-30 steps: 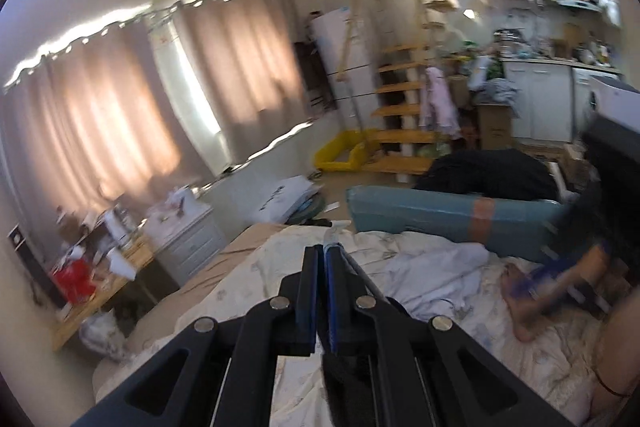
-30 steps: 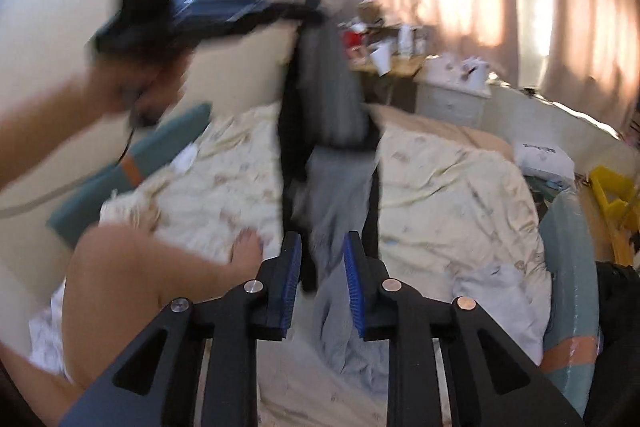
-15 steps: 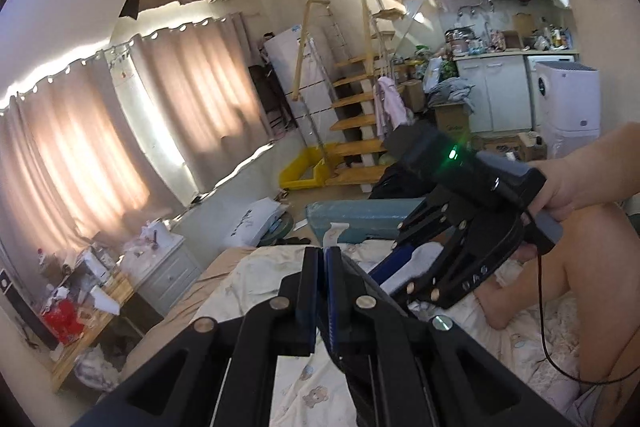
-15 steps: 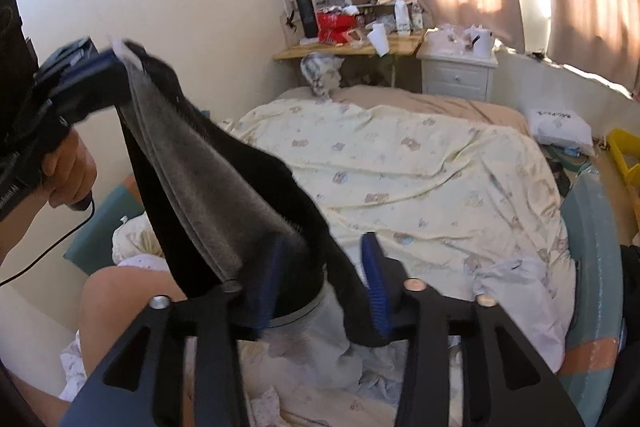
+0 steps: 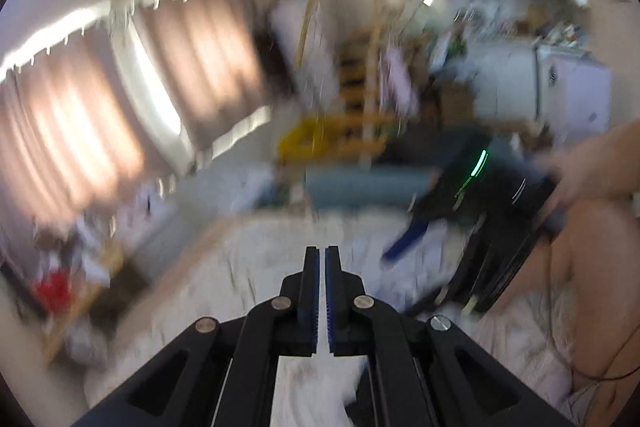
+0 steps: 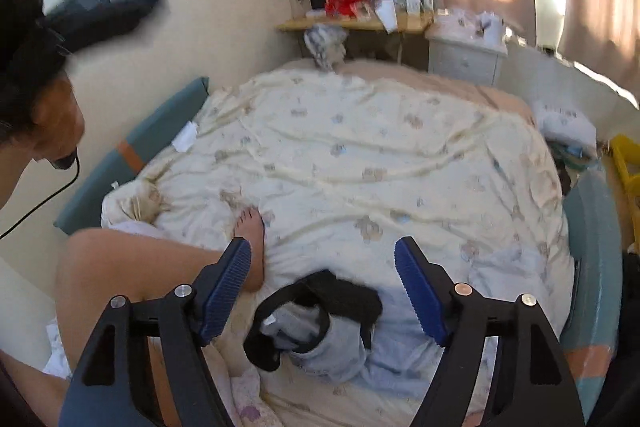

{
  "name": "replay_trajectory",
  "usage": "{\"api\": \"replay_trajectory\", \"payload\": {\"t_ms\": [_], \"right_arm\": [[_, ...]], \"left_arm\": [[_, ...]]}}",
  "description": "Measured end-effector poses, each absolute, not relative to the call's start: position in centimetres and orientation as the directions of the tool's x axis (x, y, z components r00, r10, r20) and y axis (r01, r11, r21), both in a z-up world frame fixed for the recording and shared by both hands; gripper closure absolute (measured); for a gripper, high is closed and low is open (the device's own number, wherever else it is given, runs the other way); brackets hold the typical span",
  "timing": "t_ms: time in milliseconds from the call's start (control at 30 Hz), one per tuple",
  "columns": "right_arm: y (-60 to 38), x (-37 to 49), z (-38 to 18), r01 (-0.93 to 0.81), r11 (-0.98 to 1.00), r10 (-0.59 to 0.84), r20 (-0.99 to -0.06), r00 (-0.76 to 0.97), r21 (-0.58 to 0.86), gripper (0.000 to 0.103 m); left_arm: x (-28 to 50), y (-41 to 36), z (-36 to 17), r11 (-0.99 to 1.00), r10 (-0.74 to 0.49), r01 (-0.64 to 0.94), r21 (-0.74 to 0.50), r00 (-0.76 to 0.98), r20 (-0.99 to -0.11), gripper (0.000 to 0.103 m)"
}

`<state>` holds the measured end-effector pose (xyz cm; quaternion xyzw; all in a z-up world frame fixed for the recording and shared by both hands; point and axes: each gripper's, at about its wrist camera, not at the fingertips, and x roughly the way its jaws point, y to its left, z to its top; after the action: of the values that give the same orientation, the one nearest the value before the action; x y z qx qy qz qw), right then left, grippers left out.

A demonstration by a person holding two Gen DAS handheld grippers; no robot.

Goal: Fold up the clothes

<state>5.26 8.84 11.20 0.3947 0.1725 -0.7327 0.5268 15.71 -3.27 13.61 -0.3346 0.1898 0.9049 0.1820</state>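
The right gripper (image 6: 322, 283) stood wide, its jaws opening and pointed down at the bed, its blue pads (image 6: 420, 291) clear of everything. Under the gap, lying loose on the cream quilt (image 6: 360, 155), was the dark garment (image 6: 340, 301) with its grey lining, crumpled in a heap on a pale blue cloth (image 6: 400, 351); nothing gripped it. The person sat on the quilt, a bare foot (image 6: 252, 227) just beside the left-hand pad.

The left gripper (image 5: 322, 255) was all but clenched, only a sliver showing between its pads as the jaws parted slightly, and empty (that view was badly smeared). It hung higher up by the wall in the right wrist view, a blur. A teal bolster (image 6: 160, 131) ran along the wall side of the bed, and beyond the foot stood a cluttered desk (image 6: 360, 23) and a white nightstand (image 6: 464, 55).
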Motion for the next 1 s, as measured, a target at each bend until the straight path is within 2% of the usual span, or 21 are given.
{"api": "replay_trajectory", "payload": {"t_ms": [33,67,100,133,200,267,400,533,633,667,767,833,867,900,933,967,1000], "right_arm": [[8.7,5.2,10.1,0.91,-0.385,-0.616,-0.777,-0.129,0.155,0.024],[8.6,5.3,9.0,0.915,-0.378,-0.596,-0.794,-0.12,0.144,0.024],[8.5,5.4,8.0,0.92,-0.369,-0.574,-0.811,-0.112,0.134,0.024],[8.4,5.5,6.5,0.928,-0.35,-0.549,-0.831,-0.09,0.131,0.024],[8.4,5.9,3.5,0.943,-0.308,-0.494,-0.869,-0.042,0.129,0.024],[8.2,6.6,-0.2,0.963,-0.238,-0.44,-0.898,0.011,0.129,0.024],[7.4,8.6,-6.7,0.982,-0.112,-0.38,-0.919,0.101,0.154,0.024],[4.7,10.9,-11.9,0.99,-0.081,-0.332,-0.94,0.084,0.117,0.027],[2.6,11.5,-13.9,0.993,-0.101,-0.341,-0.94,0.027,0.066,0.027],[2.0,11.3,-14.7,0.99,-0.124,-0.343,-0.939,0.026,0.072,0.028],[0.3,9.9,-17.2,0.971,-0.207,-0.331,-0.943,0.048,0.122,0.033],[-0.3,9.5,-18.4,0.966,-0.24,-0.294,-0.956,0.024,0.098,0.047],[-0.5,9.4,-18.9,0.964,-0.246,-0.279,-0.96,0.024,0.096,0.049],[-0.6,9.3,-19.3,0.963,-0.251,-0.264,-0.964,0.027,0.095,0.061],[-0.7,9.1,-19.7,0.962,-0.256,-0.25,-0.968,0.029,0.095,0.084],[-0.6,9.1,-19.8,0.962,-0.256,-0.251,-0.967,0.033,0.099,0.093],[-0.4,9.1,-19.3,0.961,-0.258,-0.261,-0.965,0.03,0.1,0.097]], "left_arm": [[14.9,-3.7,10.8,-0.876,0.181,-0.451,0.171,-0.636,-0.75,0.089],[14.3,-3.9,8.4,-0.888,0.15,-0.435,0.147,-0.577,-0.803,0.071],[14.1,-4.0,5.6,-0.903,0.113,-0.407,0.135,-0.529,-0.841,0.064],[14.1,-4.1,3.3,-0.913,0.101,-0.391,0.115,-0.49,-0.866,0.06],[14.3,-4.4,-1.3,-0.937,0.115,-0.347,0.028,-0.385,-0.916,0.033],[14.4,-4.9,-5.4,-0.96,0.14,-0.275,-0.056,-0.296,-0.945,0.031],[16.2,-6.5,-11.4,-0.978,0.196,-0.123,-0.169,-0.259,-0.946,0.031],[18.6,-9.4,-14.9,-0.929,0.264,0.182,-0.321,-0.28,-0.923,0.031],[20.8,-10.1,-16.8,-0.846,0.302,0.352,-0.402,-0.306,-0.903,0.031],[21.1,-10.0,-17.2,-0.828,0.316,0.37,-0.422,-0.314,-0.895,0.031],[21.5,-9.8,-17.6,-0.83,0.26,0.405,-0.383,-0.327,-0.909,0.032],[21.4,-10.0,-17.7,-0.835,0.277,0.382,-0.396,-0.33,-0.902,0.032],[21.4,-10.2,-17.6,-0.834,0.284,0.376,-0.403,-0.333,-0.899,0.032],[21.3,-10.4,-17.5,-0.835,0.286,0.372,-0.405,-0.335,-0.898,0.032],[21.3,-10.5,-17.2,-0.843,0.273,0.363,-0.396,-0.346,-0.898,0.032],[21.3,-10.6,-17.0,-0.849,0.266,0.357,-0.39,-0.351,-0.898,0.032],[21.2,-10.6,-16.9,-0.85,0.266,0.353,-0.392,-0.355,-0.896,0.032]]}}
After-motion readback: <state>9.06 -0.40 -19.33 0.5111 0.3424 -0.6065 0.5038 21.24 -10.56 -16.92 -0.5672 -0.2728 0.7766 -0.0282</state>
